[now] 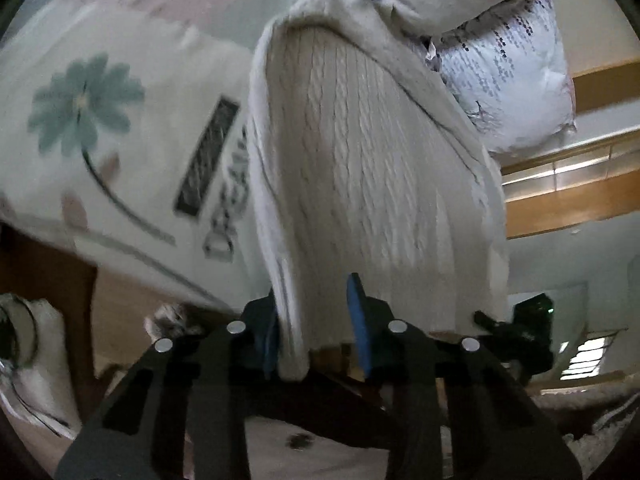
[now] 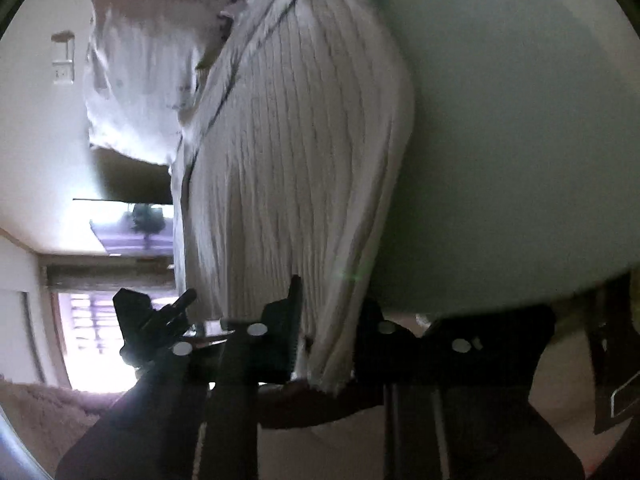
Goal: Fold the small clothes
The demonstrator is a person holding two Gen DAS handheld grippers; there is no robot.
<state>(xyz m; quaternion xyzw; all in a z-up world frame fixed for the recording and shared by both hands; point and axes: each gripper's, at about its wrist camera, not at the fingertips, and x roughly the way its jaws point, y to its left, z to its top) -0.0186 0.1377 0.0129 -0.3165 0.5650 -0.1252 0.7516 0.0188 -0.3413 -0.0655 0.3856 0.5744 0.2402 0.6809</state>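
A small white cable-knit garment (image 1: 360, 168) hangs stretched between my two grippers. In the left wrist view my left gripper (image 1: 316, 324) is shut on one edge of it, the cloth bunched between the blue pads (image 1: 360, 320). In the right wrist view the same ribbed garment (image 2: 296, 168) runs up from my right gripper (image 2: 332, 332), which is shut on its other edge. The far end of the garment lies on the bed. The right gripper also shows at the right edge of the left wrist view (image 1: 516, 328).
A floral bedsheet (image 1: 100, 120) with a teal flower and printed lettering lies to the left. A patterned pillow (image 1: 516, 72) is at the upper right. A wooden bed frame (image 1: 568, 200) is on the right. A bright window (image 2: 92, 336) glows at the lower left.
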